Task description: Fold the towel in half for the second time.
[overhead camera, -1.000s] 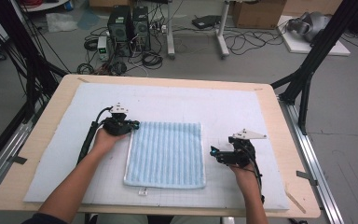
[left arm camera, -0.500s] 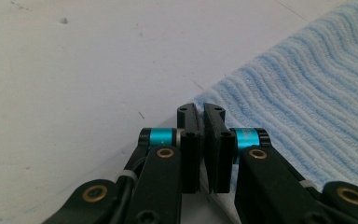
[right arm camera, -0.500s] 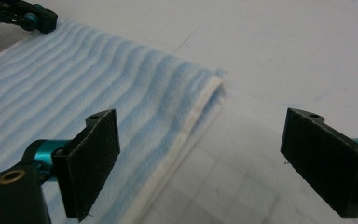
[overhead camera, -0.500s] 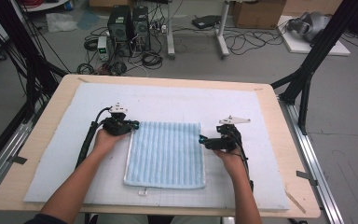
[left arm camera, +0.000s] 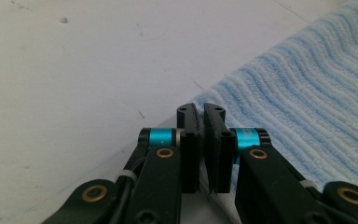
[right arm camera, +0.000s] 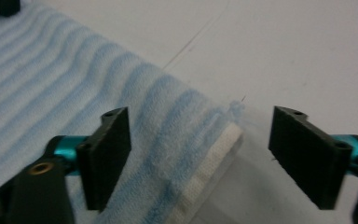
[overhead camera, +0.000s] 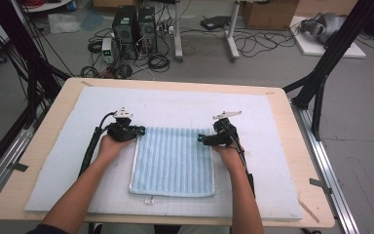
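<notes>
Even, bright light; soft close-ups

A lab: computer towers [overhead camera: 135,27], tangled floor cables [overhead camera: 258,44], black rig frame [overhead camera: 328,58].

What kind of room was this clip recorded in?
Probably a lab or workshop set up for recording: a wooden table with a white mat inside a black frame, computer towers and loose cables on the bare floor.

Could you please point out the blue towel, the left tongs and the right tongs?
blue towel [overhead camera: 173,161]: high view, middle of the striped cloth.
left tongs [left arm camera: 201,111]: left gripper view, between the closed tips.
right tongs [right arm camera: 199,140]: right gripper view, midway between the open tips.
</notes>
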Tool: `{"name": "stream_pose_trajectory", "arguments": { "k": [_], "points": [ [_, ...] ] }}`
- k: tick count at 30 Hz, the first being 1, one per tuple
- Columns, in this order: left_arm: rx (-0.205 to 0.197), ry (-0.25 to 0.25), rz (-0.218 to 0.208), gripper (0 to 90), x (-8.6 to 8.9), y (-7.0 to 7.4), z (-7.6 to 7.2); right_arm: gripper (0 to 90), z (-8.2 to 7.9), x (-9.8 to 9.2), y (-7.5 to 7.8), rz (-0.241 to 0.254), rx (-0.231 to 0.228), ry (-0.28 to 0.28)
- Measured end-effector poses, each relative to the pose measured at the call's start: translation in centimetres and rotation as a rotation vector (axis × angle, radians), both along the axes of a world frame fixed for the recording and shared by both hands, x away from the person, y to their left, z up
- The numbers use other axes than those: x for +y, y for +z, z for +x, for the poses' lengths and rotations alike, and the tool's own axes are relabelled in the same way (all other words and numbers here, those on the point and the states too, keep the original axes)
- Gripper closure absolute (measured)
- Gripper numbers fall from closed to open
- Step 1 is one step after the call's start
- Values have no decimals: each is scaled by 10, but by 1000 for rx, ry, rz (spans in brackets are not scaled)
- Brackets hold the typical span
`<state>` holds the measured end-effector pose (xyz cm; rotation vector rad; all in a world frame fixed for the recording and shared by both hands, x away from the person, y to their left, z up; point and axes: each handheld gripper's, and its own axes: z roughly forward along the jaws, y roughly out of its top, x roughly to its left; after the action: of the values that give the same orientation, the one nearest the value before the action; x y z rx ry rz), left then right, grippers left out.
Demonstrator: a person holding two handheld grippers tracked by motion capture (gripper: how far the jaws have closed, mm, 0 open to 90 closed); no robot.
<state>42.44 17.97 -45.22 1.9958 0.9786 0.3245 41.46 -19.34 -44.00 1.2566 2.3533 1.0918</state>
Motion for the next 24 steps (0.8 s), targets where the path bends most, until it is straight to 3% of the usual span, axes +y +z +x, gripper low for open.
{"name": "stream_pose_trajectory", "arguments": {
  "k": [3,7,8,10,12,20,24],
  "points": [
    [-1,1,-2,848,0,0,0,382,1,2,-4,-33,1,9],
    [-1,-1,-4,852,0,0,0,732,0,8,-1,-66,-30,82],
    [-1,-1,-6,855,1,0,0,784,-1,11,0,-88,-46,92],
    [9,20,-34,862,3,0,1,801,-1,14,1,-98,-59,80],
    [19,40,-75,864,7,1,4,808,1,11,1,-67,-51,55],
    [-77,46,-209,864,14,19,7,813,6,-1,2,33,-85,-11],
    [-94,21,-213,863,13,25,-2,814,4,-4,4,34,-86,-6]
  ]
}}
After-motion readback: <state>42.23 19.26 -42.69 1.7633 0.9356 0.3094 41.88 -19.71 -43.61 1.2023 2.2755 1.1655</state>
